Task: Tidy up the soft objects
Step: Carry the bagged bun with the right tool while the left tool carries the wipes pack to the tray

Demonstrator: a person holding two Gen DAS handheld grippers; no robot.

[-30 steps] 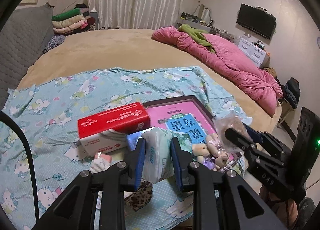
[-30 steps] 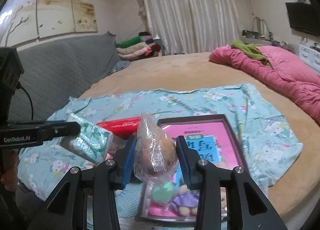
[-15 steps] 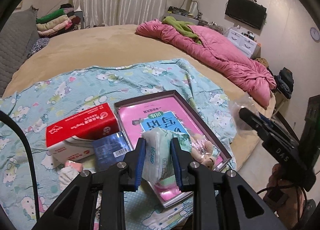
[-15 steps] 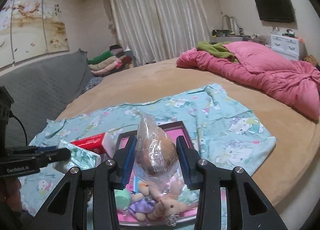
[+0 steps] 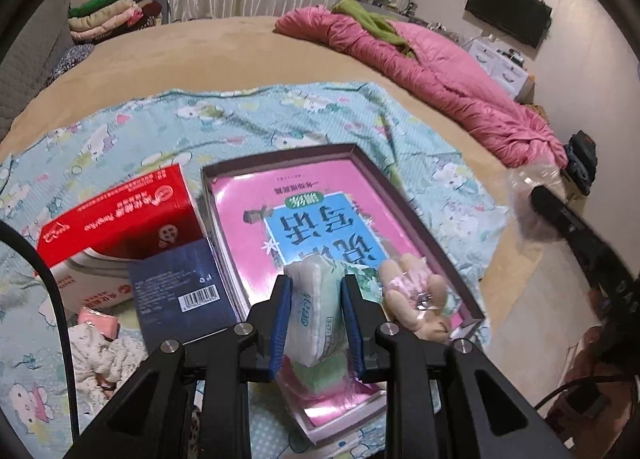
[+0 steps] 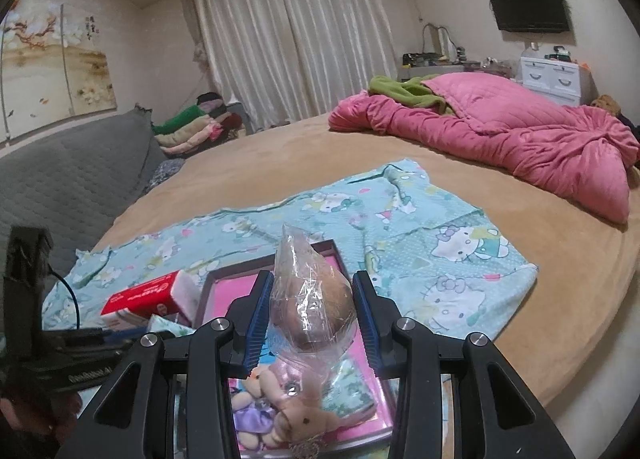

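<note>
Ahead of both grippers spreads a round bed (image 6: 280, 163) in tan plush, broad and bare toward the curtains, its curved edge dropping away to the right. Heaped on its far right side is a pink quilted duvet (image 6: 520, 139), well apart from the work area. Nearer lies a thin pale-blue cartoon-print cloth (image 5: 224, 127), wrinkled, its right corner near the bed's edge. On that cloth rests a shallow rectangular tray (image 5: 362, 153) with dark raised walls and a glossy pink printed lining. Left of the tray, touching its wall, stands a red and white tissue box (image 5: 120, 219), with a dark blue carton (image 5: 180, 291) leaning in front.

Left gripper (image 5: 316, 319): jaws narrowly apart, blue pads clamped on a soft pale-green tissue pack (image 5: 316, 299), held over the tray's near end. Just right of it in the tray lies a small plush toy (image 5: 416, 299).

Right gripper (image 6: 312, 319): jaws moderately apart, pads pressing a crinkled clear plastic bag holding a brown rounded object (image 6: 316, 299), held over the tray above the plush toys.
</note>
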